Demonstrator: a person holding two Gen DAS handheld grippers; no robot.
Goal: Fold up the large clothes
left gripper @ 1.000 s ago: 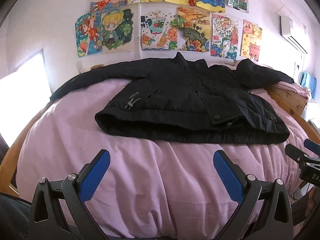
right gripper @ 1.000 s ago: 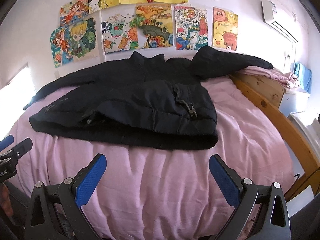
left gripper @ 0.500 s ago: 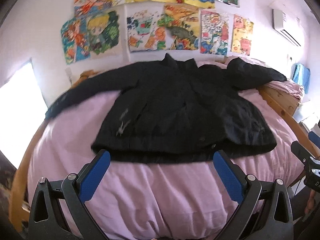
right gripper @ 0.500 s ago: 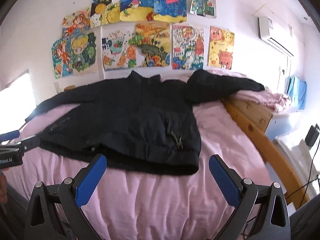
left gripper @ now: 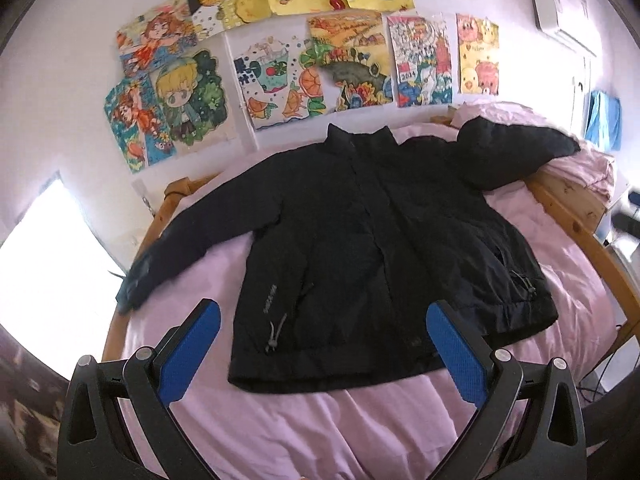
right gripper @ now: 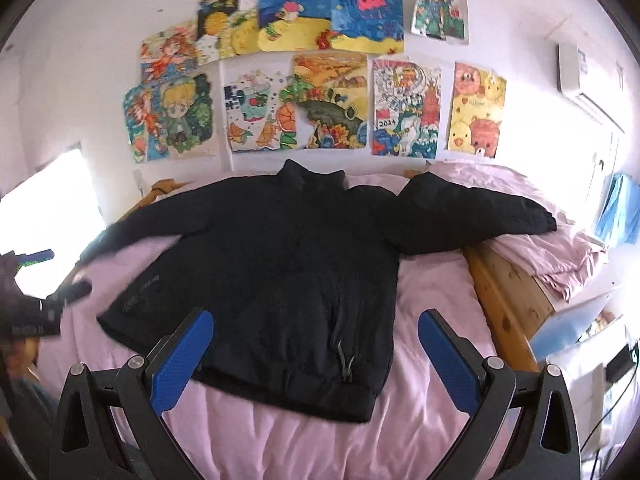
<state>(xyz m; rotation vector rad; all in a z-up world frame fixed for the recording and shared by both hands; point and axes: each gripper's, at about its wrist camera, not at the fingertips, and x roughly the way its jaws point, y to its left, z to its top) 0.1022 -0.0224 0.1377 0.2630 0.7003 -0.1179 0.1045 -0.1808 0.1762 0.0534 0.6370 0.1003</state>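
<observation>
Fingers (left gripper: 192,350) of both the left gripper (left gripper: 320,356) and right gripper (right gripper: 312,356) are spread and empty above the black jacket (left gripper: 372,248), lying flat, sleeves out, unfolded on the pink bed (left gripper: 320,432), so all folding remains.

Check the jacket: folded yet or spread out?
Spread out. The jacket lies flat on the bed, front up, both sleeves stretched sideways, hem unfolded.

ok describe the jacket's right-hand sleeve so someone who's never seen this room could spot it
Start at the bed with the pink sheet under the wall of colourful children's drawings. A black puffy jacket lies spread flat on it, collar towards the wall. Its right-hand sleeve alone crosses the wooden bed rail, its cuff resting on rumpled pink bedding beyond.
</observation>
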